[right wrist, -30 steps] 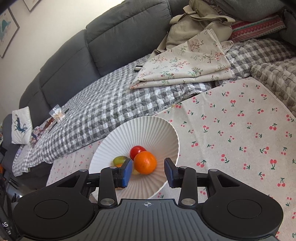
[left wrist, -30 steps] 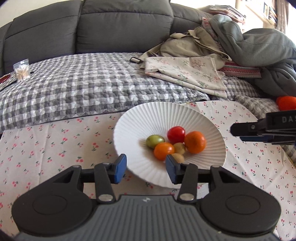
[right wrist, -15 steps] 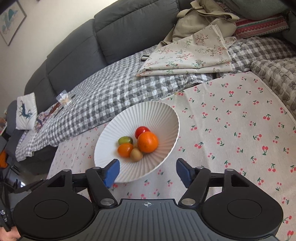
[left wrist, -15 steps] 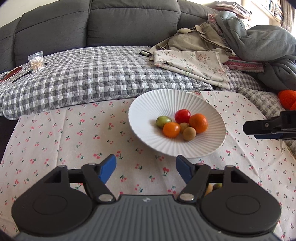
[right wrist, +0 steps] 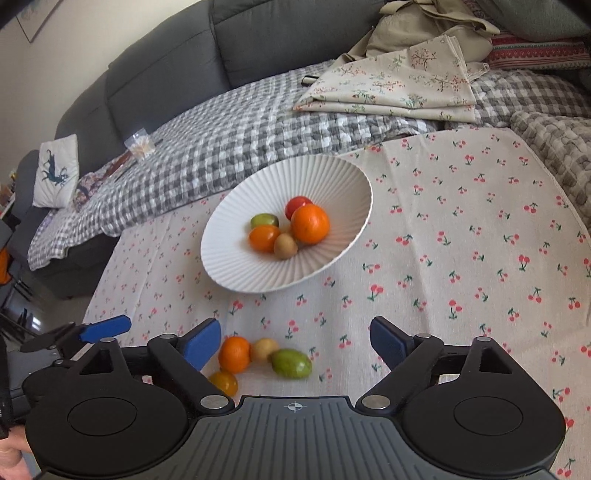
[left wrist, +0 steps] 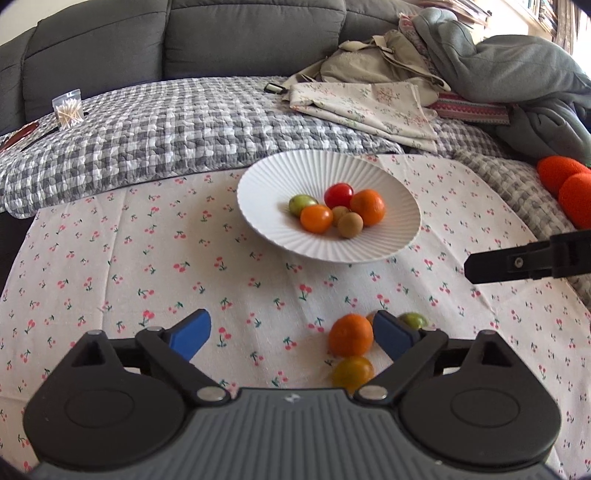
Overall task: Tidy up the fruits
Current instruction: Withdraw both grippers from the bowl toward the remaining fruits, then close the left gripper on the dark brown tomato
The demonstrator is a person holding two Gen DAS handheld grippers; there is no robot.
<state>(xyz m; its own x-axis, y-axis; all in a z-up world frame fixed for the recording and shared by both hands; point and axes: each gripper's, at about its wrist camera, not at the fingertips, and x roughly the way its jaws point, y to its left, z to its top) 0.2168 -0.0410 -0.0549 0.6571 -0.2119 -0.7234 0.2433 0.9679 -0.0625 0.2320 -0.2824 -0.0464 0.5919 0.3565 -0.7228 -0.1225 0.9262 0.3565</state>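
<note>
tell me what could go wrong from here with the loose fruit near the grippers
1. Four loose fruits sit bunched and touching on the cloth; closing on the orange could knock the green fruit rolling.
2. Both grippers, left and right, jaws opening and empty, hover over that cluster and might collide.
3. The bowl looks tilted; another fruit dropped in may roll out.

Both wrist cameras sit just behind their own blue-padded fingers and look forward and downward over the cherry-print cloth [left wrist: 155, 236] toward the grey sofa [left wrist: 221, 33]. The left view faces the ribbed white plate [left wrist: 258, 177] squarely from near; the right view, rolled slightly, sees that plate [right wrist: 332, 177] from further right. Both share the plate, the loose fruit, the checked quilt [right wrist: 229, 129].
</note>
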